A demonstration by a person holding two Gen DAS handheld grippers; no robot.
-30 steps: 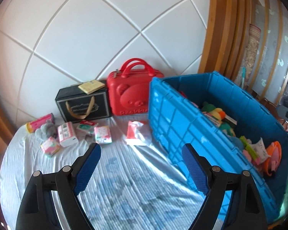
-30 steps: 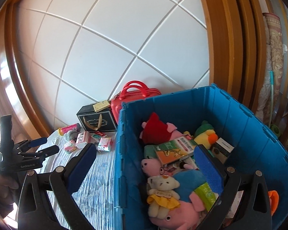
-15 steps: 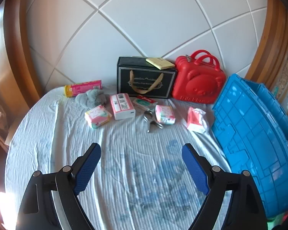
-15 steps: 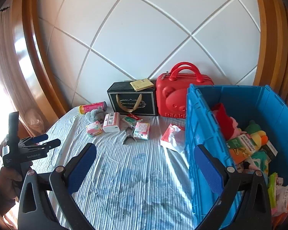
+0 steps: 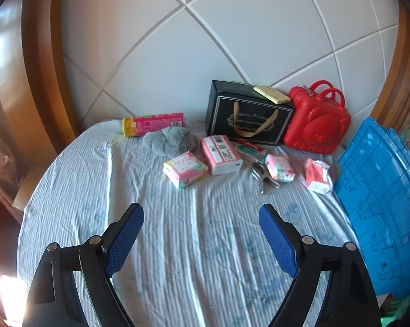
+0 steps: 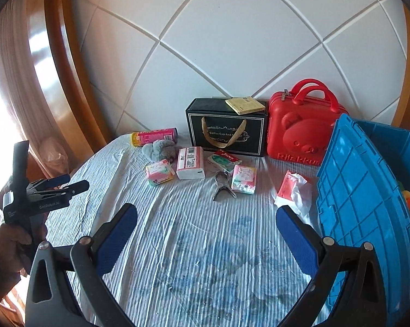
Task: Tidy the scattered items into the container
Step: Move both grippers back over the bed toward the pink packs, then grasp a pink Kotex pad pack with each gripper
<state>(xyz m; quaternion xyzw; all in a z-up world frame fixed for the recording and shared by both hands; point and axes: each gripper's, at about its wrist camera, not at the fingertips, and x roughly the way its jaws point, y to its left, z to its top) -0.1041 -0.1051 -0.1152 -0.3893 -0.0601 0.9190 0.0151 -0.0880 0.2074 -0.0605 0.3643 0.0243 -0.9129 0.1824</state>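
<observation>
Reading left to right, we see the left hand-held gripper (image 5: 201,227) wide and empty, a stiff, rollable can (image 5: 153,124), soft plush (image 5: 171,143), light packets (image 5: 185,169) best pinched across their edges, and the crate (image 6: 368,204); the right hand-held gripper (image 6: 205,224) gapes empty.

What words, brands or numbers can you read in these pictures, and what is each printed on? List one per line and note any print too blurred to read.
"Coffee Cup And S...", partly hidden by the ribbon: black box
"Rilakku...", cut off by the crate: red case
"GenRobot.AI": left hand-held gripper
"20", beside a barcode: pink box
Too blurred to read: pink can, green pack, tissue packs, yellow pad.
</observation>
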